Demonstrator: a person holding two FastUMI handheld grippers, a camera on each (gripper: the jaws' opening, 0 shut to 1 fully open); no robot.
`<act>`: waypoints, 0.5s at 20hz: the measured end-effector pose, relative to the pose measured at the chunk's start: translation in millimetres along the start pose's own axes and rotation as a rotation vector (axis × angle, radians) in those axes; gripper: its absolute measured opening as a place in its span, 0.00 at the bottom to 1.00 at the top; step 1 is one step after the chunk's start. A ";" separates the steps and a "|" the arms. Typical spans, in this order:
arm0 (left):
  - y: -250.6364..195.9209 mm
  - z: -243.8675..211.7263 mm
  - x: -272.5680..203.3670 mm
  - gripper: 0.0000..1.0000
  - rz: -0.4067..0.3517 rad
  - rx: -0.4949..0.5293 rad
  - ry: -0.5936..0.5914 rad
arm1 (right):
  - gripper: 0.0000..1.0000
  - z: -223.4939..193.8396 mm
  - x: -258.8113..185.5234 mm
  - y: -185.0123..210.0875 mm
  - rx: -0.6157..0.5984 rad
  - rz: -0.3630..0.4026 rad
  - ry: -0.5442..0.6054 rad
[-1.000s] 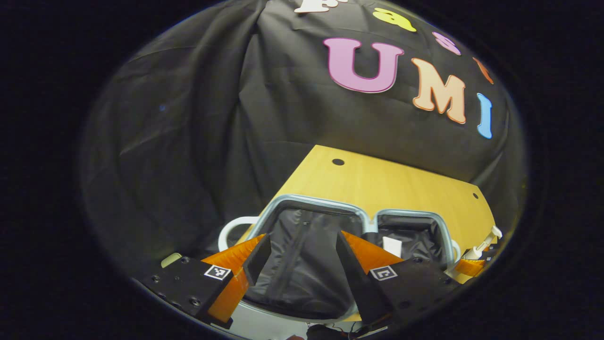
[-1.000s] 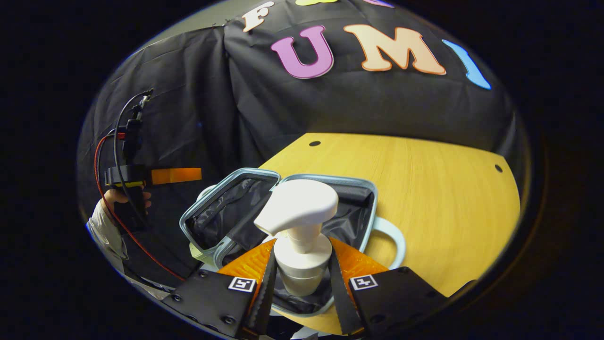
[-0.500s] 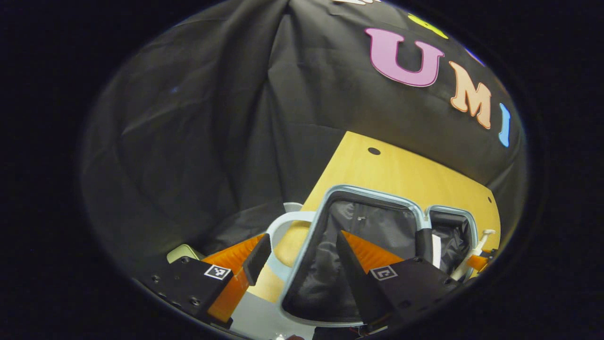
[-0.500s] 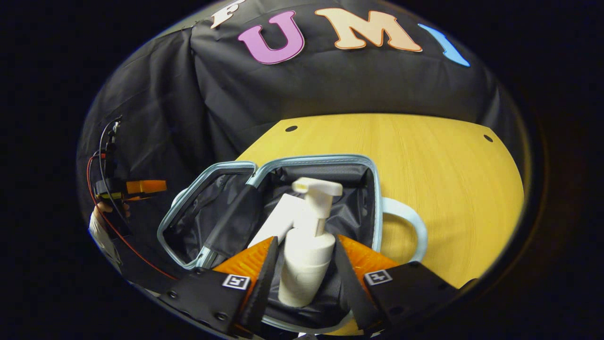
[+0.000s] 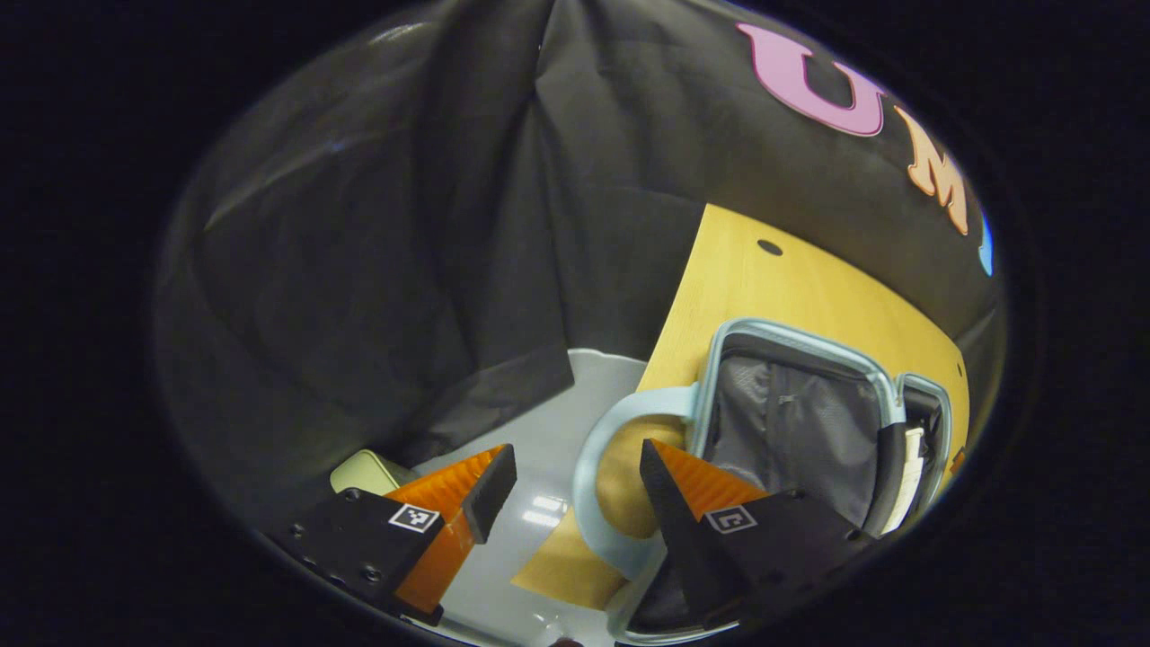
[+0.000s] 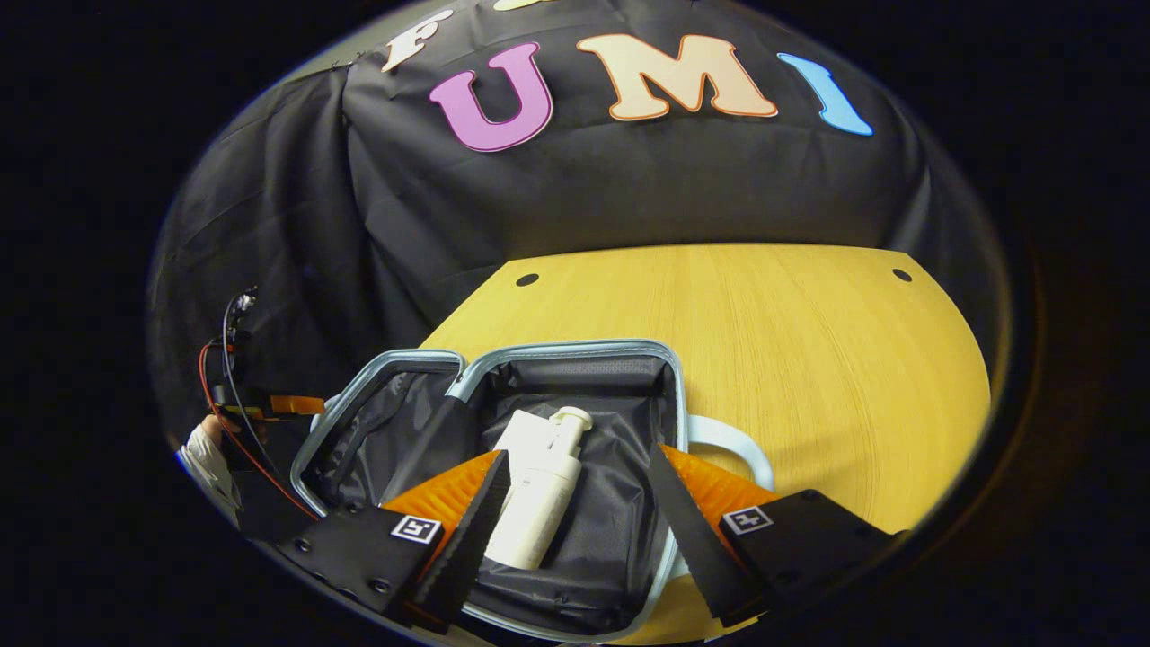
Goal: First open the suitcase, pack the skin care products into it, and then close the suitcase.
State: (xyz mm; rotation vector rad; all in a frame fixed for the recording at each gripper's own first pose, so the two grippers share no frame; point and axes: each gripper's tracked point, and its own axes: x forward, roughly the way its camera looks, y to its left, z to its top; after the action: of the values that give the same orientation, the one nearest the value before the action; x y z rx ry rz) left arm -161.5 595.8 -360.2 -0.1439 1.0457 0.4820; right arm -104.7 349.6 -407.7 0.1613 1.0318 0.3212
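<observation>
In the right gripper view the right gripper hangs over the open suitcase, its two fingers spread wide apart and pinching nothing. Between and just beyond the fingers, on the dark lining of the near half of the case, lies a white pump bottle, flat on its side with the pump head pointing away from the gripper. Just behind it, touching or nearly so, sits a second white skin care bottle; how the two meet cannot be told. No writing on either bottle can be read, and no brand mark shows on the case. The only printed marks close by are the small black-and-white square tags on the gripper body, which carry a pattern and no letters.

The suitcase has a pale blue rim and lies opened flat on the wooden table, its second half to the gripper's left. A pale handle arcs out from the case just past the right finger. Farther left, beyond the case, the left gripper is held in a person's hand, with a red and a black cable trailing from it.

In the left gripper view the left gripper also has its fingers spread, with nothing between them. The suitcase lies ahead and to its right, the other handle just beside its right finger, over the table edge and grey floor.
</observation>
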 end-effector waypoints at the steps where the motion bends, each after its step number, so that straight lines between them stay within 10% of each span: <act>1: 1.0 -4.4 9.6 0.91 -0.004 0.006 0.027 | 0.98 1.5 0.2 -0.4 0.005 -0.006 -0.001; 5: 4.1 -14.3 24.8 0.84 -0.045 0.019 0.108 | 0.98 8.8 -1.7 -3.0 0.003 -0.027 -0.015; 7: -2.5 -11.7 29.6 0.66 -0.067 0.005 0.096 | 0.98 7.5 -0.8 -1.9 -0.002 -0.030 -0.014; 10: -19.2 -11.0 25.0 0.13 -0.094 0.003 0.096 | 0.98 7.9 -1.9 -0.9 -0.004 -0.023 -0.017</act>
State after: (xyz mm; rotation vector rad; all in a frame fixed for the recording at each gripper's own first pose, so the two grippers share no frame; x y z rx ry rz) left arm -151.4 582.9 -389.2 -0.2147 1.1286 0.3917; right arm -98.6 348.2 -402.4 0.1482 1.0154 0.3001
